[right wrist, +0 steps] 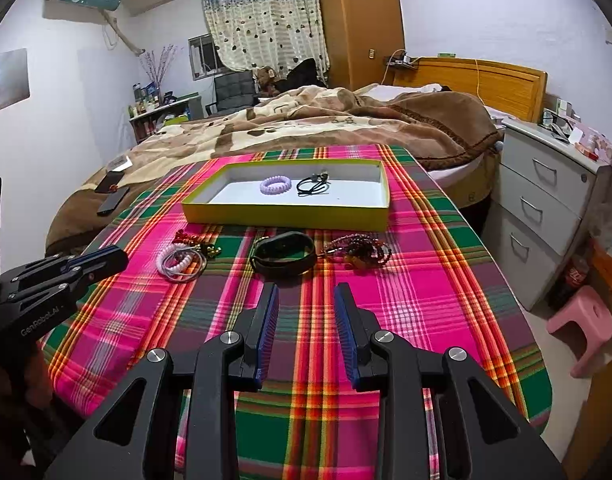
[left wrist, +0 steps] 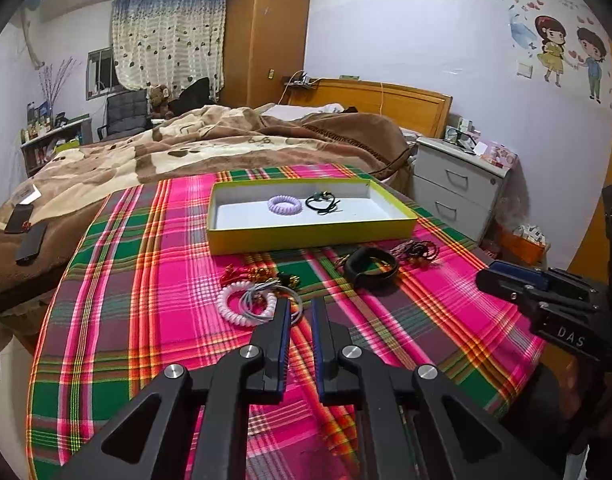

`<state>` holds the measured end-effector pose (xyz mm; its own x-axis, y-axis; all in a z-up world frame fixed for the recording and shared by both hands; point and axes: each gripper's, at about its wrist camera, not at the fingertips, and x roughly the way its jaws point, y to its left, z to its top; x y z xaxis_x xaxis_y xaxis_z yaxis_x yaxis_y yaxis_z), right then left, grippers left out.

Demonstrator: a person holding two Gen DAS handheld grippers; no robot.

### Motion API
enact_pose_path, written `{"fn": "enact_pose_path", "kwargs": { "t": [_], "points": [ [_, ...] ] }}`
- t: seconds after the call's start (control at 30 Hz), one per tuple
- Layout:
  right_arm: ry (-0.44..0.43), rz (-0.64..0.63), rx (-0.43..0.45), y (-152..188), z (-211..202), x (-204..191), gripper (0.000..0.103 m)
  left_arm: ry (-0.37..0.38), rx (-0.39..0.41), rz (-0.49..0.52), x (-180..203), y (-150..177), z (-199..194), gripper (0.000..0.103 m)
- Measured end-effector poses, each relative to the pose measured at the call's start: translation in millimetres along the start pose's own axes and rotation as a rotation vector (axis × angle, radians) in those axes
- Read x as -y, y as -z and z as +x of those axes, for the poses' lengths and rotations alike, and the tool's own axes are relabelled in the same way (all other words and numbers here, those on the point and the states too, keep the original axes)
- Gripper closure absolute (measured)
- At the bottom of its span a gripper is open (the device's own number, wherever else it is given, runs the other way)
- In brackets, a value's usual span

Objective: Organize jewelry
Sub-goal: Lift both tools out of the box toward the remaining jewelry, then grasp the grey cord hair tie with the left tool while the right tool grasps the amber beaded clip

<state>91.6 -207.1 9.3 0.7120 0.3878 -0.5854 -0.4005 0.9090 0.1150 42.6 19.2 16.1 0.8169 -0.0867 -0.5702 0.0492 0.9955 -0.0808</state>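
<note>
Both tools stand open and empty above the plaid-covered desk (right wrist: 406,312): left tool (left wrist: 300,306) near the white coil hair tie (left wrist: 246,304), possibly touching; right tool (right wrist: 306,292) before the black band (right wrist: 284,256).

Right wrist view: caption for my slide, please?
Open hand-held gripper faces black bracelet before yellow box.
</note>
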Motion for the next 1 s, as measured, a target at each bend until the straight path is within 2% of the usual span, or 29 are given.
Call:
{"fn": "enact_pose_path", "kwargs": {
  "t": [0.07,0.23,0.4,0.67,0.87,1.0],
  "points": [
    [-0.001,0.0,-0.004,-1,2,1,0.073,-0.006,-0.004,-0.006,-2,-1,2,0.093],
    [-0.002,-0.001,-0.014,-2,7,3,0.072,-0.013,-0.021,-0.017,-8,-1,11,0.081],
    [0.006,0.005,-0.03,-4,17,10,0.066,-0.031,-0.05,-0.021,-16,-4,26,0.081],
    [0.03,0.014,-0.053,-10,36,26,0.066,-0.039,-0.111,-0.024,-26,-10,56,0.081],
    [0.035,-0.001,-0.089,-19,58,40,0.066,-0.025,-0.18,-0.069,-33,-12,75,0.081],
    [0.027,-0.009,-0.11,-28,71,50,0.059,-0.04,-0.193,-0.065,-35,-15,82,0.081]
  ]
}}
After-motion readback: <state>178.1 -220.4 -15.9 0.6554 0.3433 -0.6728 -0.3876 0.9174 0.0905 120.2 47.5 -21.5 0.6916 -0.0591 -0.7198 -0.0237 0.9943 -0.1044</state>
